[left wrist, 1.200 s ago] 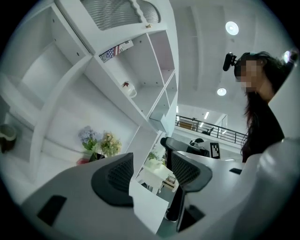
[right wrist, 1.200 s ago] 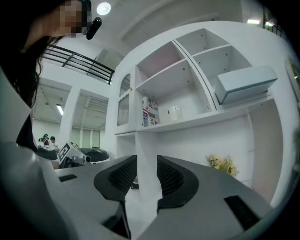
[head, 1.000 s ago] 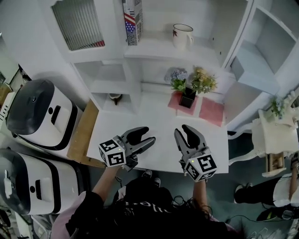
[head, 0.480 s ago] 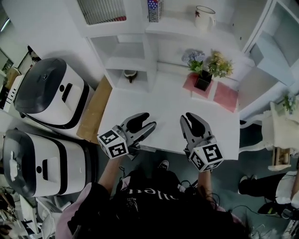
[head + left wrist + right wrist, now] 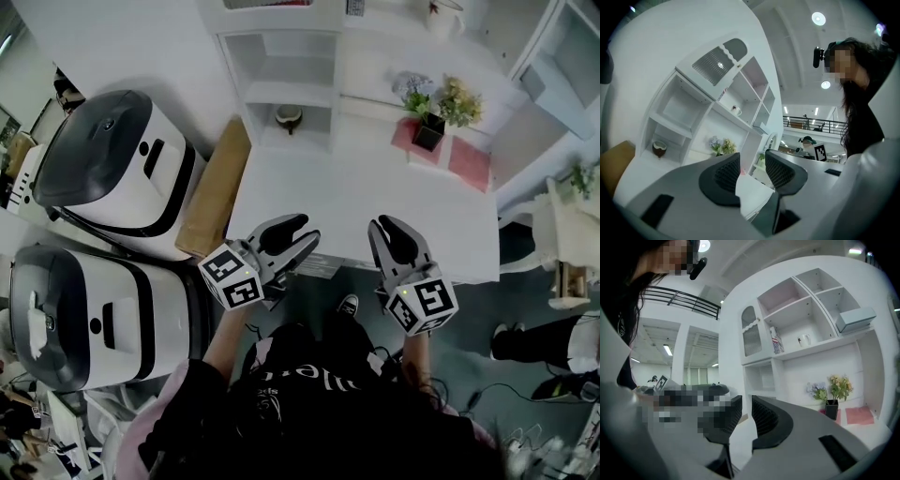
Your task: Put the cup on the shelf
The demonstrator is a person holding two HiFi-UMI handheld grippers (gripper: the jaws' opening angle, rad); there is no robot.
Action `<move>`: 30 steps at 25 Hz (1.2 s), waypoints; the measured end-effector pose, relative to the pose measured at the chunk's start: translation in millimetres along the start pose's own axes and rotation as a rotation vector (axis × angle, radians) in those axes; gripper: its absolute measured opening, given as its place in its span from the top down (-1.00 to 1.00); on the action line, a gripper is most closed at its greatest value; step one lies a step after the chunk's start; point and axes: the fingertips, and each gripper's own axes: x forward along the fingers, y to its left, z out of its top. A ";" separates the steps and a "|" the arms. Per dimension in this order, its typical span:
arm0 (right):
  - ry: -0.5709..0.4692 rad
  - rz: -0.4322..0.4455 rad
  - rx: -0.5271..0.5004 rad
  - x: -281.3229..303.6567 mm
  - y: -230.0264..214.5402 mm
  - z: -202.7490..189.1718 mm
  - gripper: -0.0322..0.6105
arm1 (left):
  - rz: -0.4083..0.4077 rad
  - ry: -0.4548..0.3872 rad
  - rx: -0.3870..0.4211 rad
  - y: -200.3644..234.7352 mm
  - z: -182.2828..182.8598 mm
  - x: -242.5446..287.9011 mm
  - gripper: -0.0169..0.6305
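Note:
The white cup (image 5: 446,17) with a red mark stands on the white shelf unit (image 5: 281,66), at the top edge of the head view. It also shows small in the left gripper view as the cup (image 5: 736,110) and in the right gripper view as the cup (image 5: 805,340). My left gripper (image 5: 298,232) and right gripper (image 5: 392,228) hover side by side over the white table's (image 5: 375,197) near edge, far from the cup. Both pairs of jaws have just been closing. Each still shows a narrow gap with nothing in it.
A black pot of flowers (image 5: 431,131) stands on a pink mat, with a second pink mat (image 5: 469,164) beside it. A small brown bowl (image 5: 288,115) sits in a low cubby. Two large white appliances (image 5: 122,178) stand left of the table, beside a wooden board (image 5: 214,202).
Both grippers have drawn back from the shelf towards the table's near edge, and their jaws have narrowed. The shelf and cup have slid to the top of the head view.

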 end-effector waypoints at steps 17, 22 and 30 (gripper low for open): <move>0.023 -0.105 -0.005 -41.9 125.2 -20.2 0.66 | -0.051 0.004 -0.041 -44.1 -13.0 -114.6 0.60; 0.017 -0.091 -0.011 -44.0 133.1 -11.9 0.68 | -0.056 -0.012 -0.035 -49.9 -5.6 -115.3 0.64; 0.005 -0.090 -0.021 -47.5 135.3 -1.7 0.69 | -0.090 -0.019 -0.041 -58.5 -1.9 -110.5 0.65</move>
